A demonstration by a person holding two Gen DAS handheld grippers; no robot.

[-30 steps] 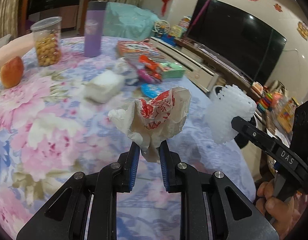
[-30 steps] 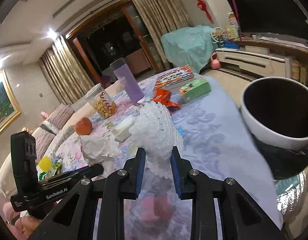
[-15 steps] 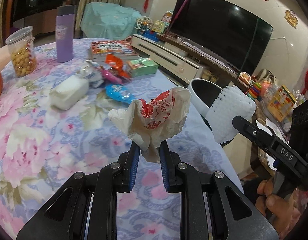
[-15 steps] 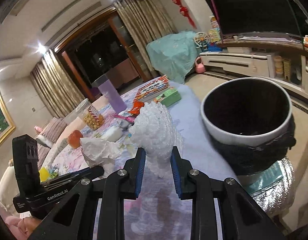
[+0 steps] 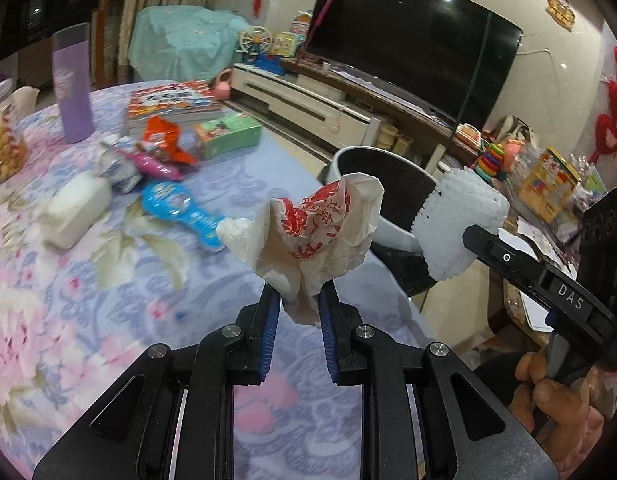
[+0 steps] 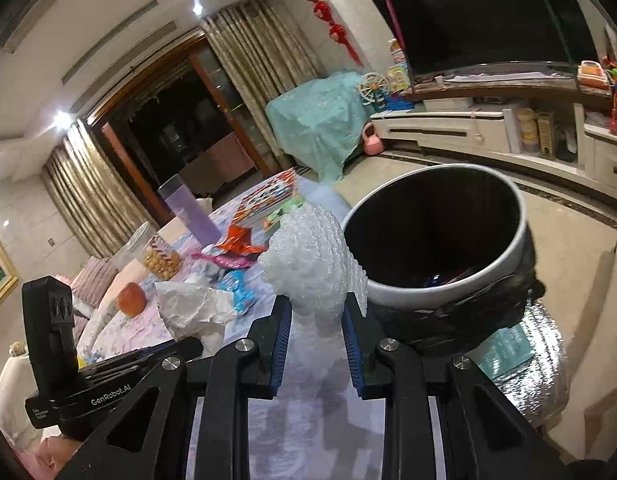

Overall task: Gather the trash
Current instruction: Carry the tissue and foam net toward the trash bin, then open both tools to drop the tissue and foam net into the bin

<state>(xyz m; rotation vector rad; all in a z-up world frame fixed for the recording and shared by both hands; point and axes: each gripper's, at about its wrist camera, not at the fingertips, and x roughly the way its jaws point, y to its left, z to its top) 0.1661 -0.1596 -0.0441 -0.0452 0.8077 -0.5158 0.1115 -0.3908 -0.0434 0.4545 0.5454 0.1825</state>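
We have both claws loaded: our left claw (image 5: 296, 300) is pinched nearly closed on a crumpled wrapper (image 5: 324, 232) with red print, and our right claw (image 6: 314, 316) is clamped on a wad of white foam net (image 6: 312, 256), jaws a little wider apart to suit its bulk. Both pieces ride above the table (image 5: 108, 272), near its edge, with the bin (image 6: 440, 240) just past that edge, its black-lined mouth open to us. To do this well, we'd judge, we want each piece fully over the mouth before letting go; the wrapper is light and may cling to a pad, so a wide release and a small shake could help. The foam is springy and could bounce off the rim, so we'd carry it past the near lip. Count time: two claws, two pieces in hand, one bin. On the table we count one purple cup (image 5: 72, 88), one jar (image 6: 160, 252) of snacks, one apple (image 6: 130, 298), one green box (image 5: 228, 136), one book (image 5: 172, 100), one white pack (image 5: 76, 208), and a heap of about four wrappers (image 5: 160, 156), the exact number hard to tell.
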